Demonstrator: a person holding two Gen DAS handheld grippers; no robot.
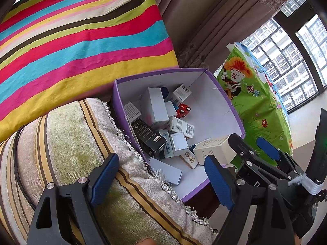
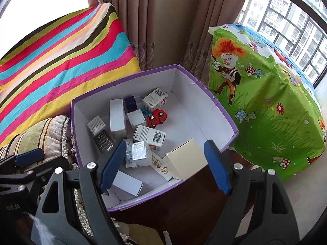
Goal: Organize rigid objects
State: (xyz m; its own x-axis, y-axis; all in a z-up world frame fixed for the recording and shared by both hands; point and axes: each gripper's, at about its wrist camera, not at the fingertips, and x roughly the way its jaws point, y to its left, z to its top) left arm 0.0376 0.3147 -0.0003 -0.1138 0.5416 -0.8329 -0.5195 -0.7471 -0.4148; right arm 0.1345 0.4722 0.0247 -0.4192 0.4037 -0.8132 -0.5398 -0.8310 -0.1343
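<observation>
Purple cardboard box (image 2: 216, 104), white inside, sits open-topped between a striped cushion (image 1: 67, 143) on its left and a cartoon-print cloth (image 2: 265, 106) draped over something on its right. Striped multicolour cloth (image 1: 81, 34) and curtains (image 2: 163, 20) lie behind it; window (image 2: 286, 14) at far right.

Box contents, loosely piled toward the left and near sides:
- tall white carton (image 2: 117, 115), lying flat near the left wall
- black carton (image 2: 103, 140) below it, against the left wall
- red toy car (image 2: 156, 118) near the centre, tipped on its side, touching small white cartons
- barcode carton (image 2: 149, 135) just in front of the car
- second barcode carton (image 2: 155, 99) toward the back
- silver foil-wrapped pack (image 2: 139, 150) in the near pile
- cream box (image 2: 186, 159) leaning on the near right rim, partly over a carton with orange printing (image 2: 162, 168)
- flat white carton (image 2: 127, 182) on the floor of the box, near corner

Left gripper (image 1: 163, 181): fingers stand wide apart, nothing between the pads; it hangs over the cushion edge and the box's near-left corner. Right gripper (image 2: 164, 166): fingers also wide, hovering above the near side of the box. The cream box shows between its fingers in the right wrist view, but appears to lie below them, untouched; contact cannot be ruled out entirely from this angle.
</observation>
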